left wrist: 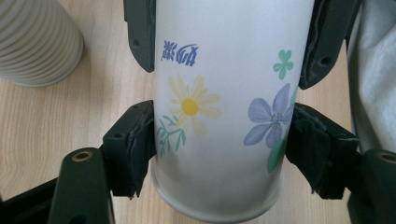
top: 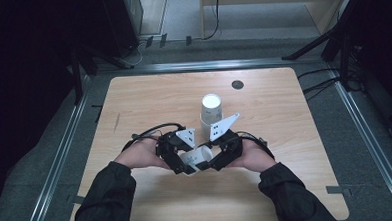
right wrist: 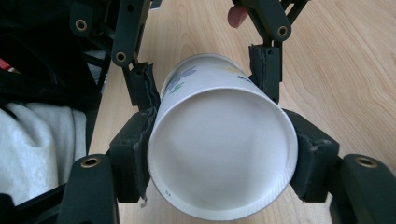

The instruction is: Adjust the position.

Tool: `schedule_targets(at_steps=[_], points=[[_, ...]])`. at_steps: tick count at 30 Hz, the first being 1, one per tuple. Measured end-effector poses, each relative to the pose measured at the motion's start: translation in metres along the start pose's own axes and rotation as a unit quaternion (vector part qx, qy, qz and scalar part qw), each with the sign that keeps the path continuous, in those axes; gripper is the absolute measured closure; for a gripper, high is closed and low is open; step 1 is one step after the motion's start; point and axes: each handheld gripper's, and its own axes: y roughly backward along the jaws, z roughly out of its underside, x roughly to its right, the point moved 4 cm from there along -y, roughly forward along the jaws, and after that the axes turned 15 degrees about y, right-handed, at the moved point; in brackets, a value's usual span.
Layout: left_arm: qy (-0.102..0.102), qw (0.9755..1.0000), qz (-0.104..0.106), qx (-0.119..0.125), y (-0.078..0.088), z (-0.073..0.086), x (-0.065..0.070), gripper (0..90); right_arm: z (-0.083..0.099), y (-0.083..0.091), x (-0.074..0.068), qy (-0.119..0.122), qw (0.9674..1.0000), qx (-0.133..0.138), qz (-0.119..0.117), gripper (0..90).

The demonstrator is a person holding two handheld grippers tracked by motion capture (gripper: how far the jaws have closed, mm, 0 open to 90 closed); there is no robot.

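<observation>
Both grippers on one paper cup [top: 196, 159], held on its side just above the table [top: 148, 97], near the 6 o'clock edge in the high view.

Left gripper [top: 177, 160]: at the cup's 9 o'clock, jaws clamped on the cup wall. In the left gripper view its pads sit tight against both sides of the cup [left wrist: 224, 116], close to the rolled end; flower print and blue lettering face the camera.

Right gripper [top: 217, 159]: at the cup's 3 o'clock, jaws clamped on the same cup. In the right gripper view its pads press at 9 and 3 o'clock on the cup [right wrist: 223, 149]; the round end of the cup faces the lens. The left gripper's jaws grip the far part of the cup from the opposite side.

The two grippers face each other, tips nearly meeting around the cup.

Second cup [top: 211, 111]: upright, mouth up, at 12 o'clock from the held one, near but apart. In the left gripper view a ribbed cup [left wrist: 37, 39] stands at 10 o'clock.

Small dark disc [top: 237, 84] on the table at 1 o'clock, well apart from the upright cup.
</observation>
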Motion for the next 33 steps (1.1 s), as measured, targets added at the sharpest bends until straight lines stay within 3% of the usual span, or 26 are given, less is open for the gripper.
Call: schedule_targets(at_steps=[5, 15, 18, 24, 33], points=[[0.027, 0.9994, 0.001, 0.020, 0.003, 0.001, -0.006, 13.2, 0.000, 0.010, 0.003, -0.009, 0.9998, 0.012, 0.010, 34.1], [0.058, 0.9957, 0.019, 0.069, 0.012, 0.006, -0.012, 10.6, 0.000, 0.026, 0.006, -0.015, 0.9991, 0.032, 0.022, 34.1], [0.071, 0.9943, 0.016, 0.078, 0.012, 0.007, -0.013, 4.8, 0.000, 0.029, 0.006, -0.014, 0.9989, 0.037, 0.025, 34.1], [0.073, 0.9916, 0.030, 0.103, 0.013, 0.010, -0.012, 4.7, -0.001, 0.035, 0.006, -0.014, 0.9984, 0.045, 0.029, 34.1], [0.079, 0.9844, 0.058, 0.146, 0.008, 0.007, -0.009, 4.8, -0.003, 0.040, 0.005, -0.016, 0.9973, 0.067, 0.025, 34.1]])
